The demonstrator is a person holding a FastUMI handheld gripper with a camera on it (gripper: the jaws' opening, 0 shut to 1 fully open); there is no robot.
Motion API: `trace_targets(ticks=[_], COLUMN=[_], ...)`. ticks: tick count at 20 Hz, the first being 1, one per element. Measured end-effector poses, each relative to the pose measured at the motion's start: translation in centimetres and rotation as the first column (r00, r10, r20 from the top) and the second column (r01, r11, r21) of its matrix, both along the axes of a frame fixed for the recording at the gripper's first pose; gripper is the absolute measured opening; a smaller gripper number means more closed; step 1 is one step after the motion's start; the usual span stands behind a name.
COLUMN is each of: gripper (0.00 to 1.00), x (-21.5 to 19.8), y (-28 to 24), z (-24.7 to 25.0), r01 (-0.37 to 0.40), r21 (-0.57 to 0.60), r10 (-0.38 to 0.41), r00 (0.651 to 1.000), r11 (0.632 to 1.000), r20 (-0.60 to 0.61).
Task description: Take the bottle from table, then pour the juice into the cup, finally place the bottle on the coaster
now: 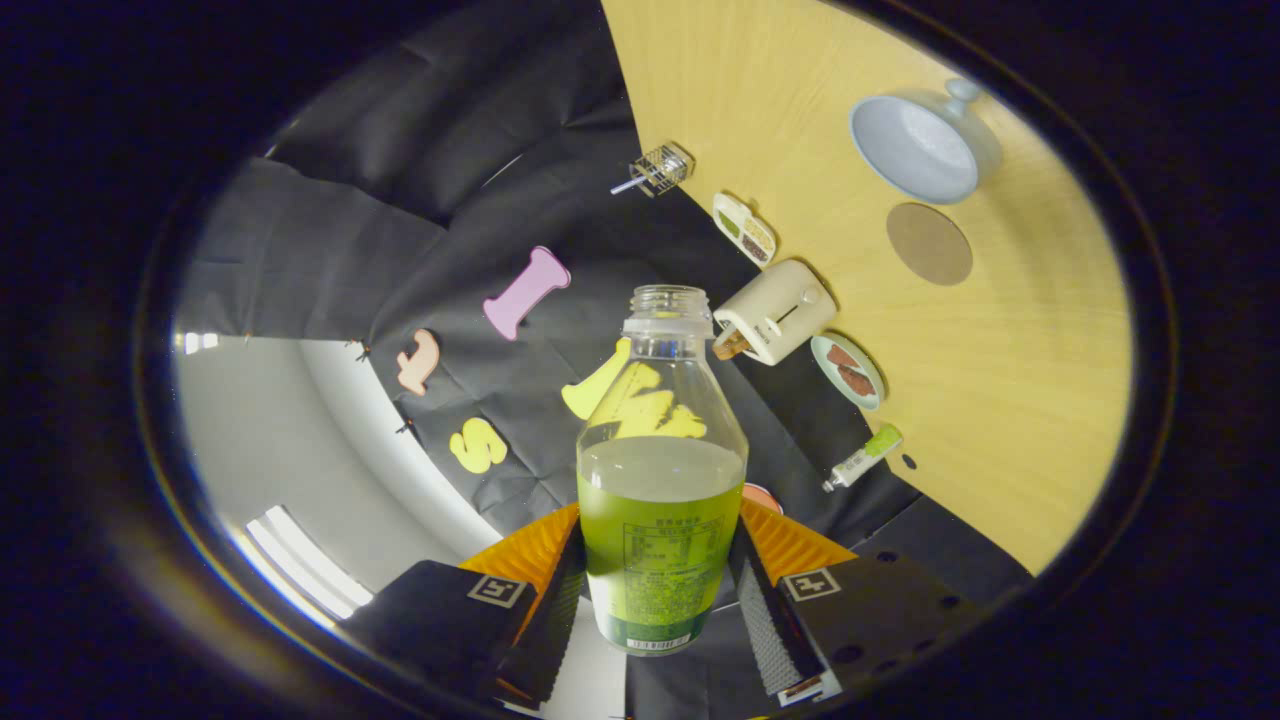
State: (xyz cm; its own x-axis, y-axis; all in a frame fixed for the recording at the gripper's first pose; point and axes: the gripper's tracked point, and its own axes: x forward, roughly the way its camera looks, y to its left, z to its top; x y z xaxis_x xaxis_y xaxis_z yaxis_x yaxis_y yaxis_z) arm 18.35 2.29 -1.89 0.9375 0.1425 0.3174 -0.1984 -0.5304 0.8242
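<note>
Gripper (655, 610) is clamping the bottle (660, 500): both fingers are pressing its labelled lower body, one on each flank, so the grasp is sitting low, well under the liquid line. Bottle is uncapped, mouth open, green juice filling roughly the lower half; clear shoulder and neck above.

The whole scene is lying rolled over relative to the bottle, so the gripper is being held tilted with the bottle carried off the table (1000, 400). Judging the step: transit toward the cup, pour not yet begun, since the juice surface is sitting well below the neck.

Doing it well, as a judgement: with the hold this low and the mouth open, the tilt should be eased on slowly, the mouth brought over the cup's rim before the juice reaches the neck. The smooth wall could twist between the pads if the wrist turns sharply.

Working outward from the bottle: a small tube (862, 456) is lying near, at the table edge; just beyond the bottle's neck, a toaster (775, 312) and a small plate (848, 371) beside it; further on, the round coaster (929, 243); beyond the coaster, just beside it, the cup (915, 148), empty as far as can be seen. Farthest, a compartment dish (745, 228) and a wire basket (662, 168).
</note>
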Motion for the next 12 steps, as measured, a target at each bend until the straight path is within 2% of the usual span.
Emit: trace_targets(ticks=[2, 4, 7, 9, 12], gripper=[0.78, 0.78, 0.78, 0.78, 0.78], x=[0.1, 0.0, 0.1, 0.2, 0.0], y=[0.3, 0.6, 0.8, 1.0, 1.7], z=[-0.2, -0.5, 0.1, -0.1, -0.5], r01=[0.016, 0.030, 0.042, 0.055, 0.051], r21=[-0.124, -0.261, -0.399, -0.508, -0.678], r10=[-0.018, -0.035, -0.047, -0.068, -0.073], r00=[1.000, 0.999, 0.999, 0.998, 0.997], r11=[0.992, 0.965, 0.916, 0.859, 0.733], r20=[-0.011, -0.014, -0.003, -0.007, -0.003])
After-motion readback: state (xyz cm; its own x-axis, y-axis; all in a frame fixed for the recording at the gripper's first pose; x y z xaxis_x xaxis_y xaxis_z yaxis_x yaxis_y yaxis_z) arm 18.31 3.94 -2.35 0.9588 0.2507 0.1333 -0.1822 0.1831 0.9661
